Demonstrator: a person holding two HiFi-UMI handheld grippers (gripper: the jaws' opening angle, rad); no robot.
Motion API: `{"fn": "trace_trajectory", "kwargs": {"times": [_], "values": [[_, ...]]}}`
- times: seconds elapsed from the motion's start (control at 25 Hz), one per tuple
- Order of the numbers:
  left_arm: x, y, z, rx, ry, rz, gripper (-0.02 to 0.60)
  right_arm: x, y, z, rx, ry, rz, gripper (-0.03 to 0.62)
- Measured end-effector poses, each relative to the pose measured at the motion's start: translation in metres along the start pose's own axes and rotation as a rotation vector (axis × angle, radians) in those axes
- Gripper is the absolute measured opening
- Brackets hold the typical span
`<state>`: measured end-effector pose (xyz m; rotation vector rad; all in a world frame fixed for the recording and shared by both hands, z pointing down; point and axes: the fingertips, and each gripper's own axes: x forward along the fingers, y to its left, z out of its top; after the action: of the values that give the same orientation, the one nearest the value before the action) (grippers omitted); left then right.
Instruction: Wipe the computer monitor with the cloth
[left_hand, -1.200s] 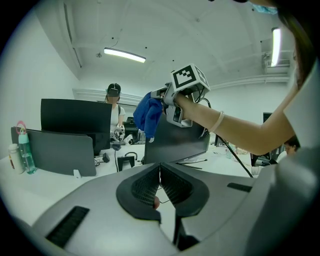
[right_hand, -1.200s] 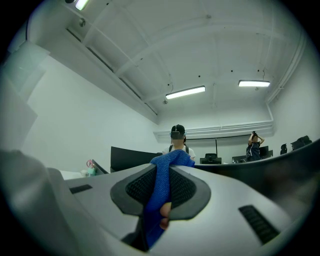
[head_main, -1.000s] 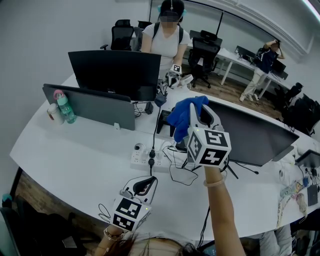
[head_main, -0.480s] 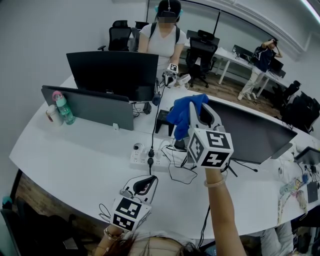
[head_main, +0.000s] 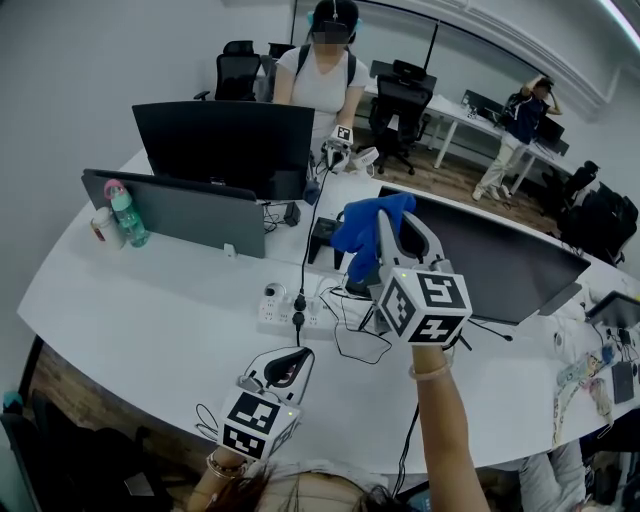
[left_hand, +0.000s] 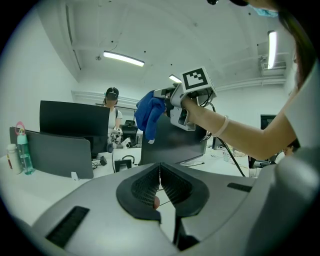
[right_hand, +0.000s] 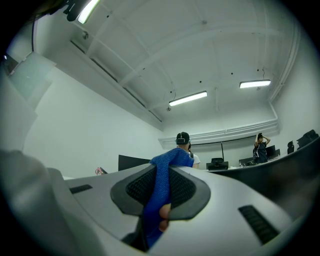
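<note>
My right gripper (head_main: 392, 222) is raised above the desk, shut on a blue cloth (head_main: 366, 226) that drapes over its jaws. In the right gripper view the cloth (right_hand: 161, 190) runs up between the closed pads. The dark monitor (head_main: 500, 265) lies just right of and behind the cloth, its top left corner near the gripper; it shows behind the cloth (left_hand: 148, 111) in the left gripper view as the monitor (left_hand: 172, 142). My left gripper (head_main: 285, 370) rests low near the desk's front edge, shut with nothing in it; its jaws meet in the left gripper view (left_hand: 160, 174).
A power strip (head_main: 290, 316) with cables lies on the white desk (head_main: 130, 300). Another monitor (head_main: 225, 145), a grey monitor back (head_main: 175, 212) and a bottle (head_main: 127, 215) stand at left. A person with grippers (head_main: 330, 70) stands across the desk; another person (head_main: 515, 135) stands far right.
My right gripper with the cloth has drifted slightly right and nearer; the view has shifted a little. The left gripper has barely moved.
</note>
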<state>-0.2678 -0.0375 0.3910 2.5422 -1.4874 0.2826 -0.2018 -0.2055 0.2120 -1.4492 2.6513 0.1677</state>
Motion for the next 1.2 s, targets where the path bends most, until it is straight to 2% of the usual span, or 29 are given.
{"fn": "trace_trajectory", "kwargs": {"times": [0.32, 0.64, 0.96, 1.2], "values": [[-0.005, -0.006, 0.005, -0.025, -0.036, 0.012, 0.012, -0.022, -0.001, -0.003, 0.0, 0.001, 0.011, 0.066], [0.0, -0.024, 0.017, -0.054, -0.091, 0.034, 0.012, -0.064, -0.015, -0.008, -0.045, 0.013, 0.005, 0.066], [0.012, -0.059, 0.022, -0.025, -0.077, 0.056, 0.012, -0.11, -0.028, -0.009, -0.06, 0.011, 0.041, 0.066], [0.022, -0.08, 0.023, -0.022, -0.066, 0.074, 0.012, -0.137, -0.045, -0.019, -0.066, 0.055, 0.048, 0.066]]}}
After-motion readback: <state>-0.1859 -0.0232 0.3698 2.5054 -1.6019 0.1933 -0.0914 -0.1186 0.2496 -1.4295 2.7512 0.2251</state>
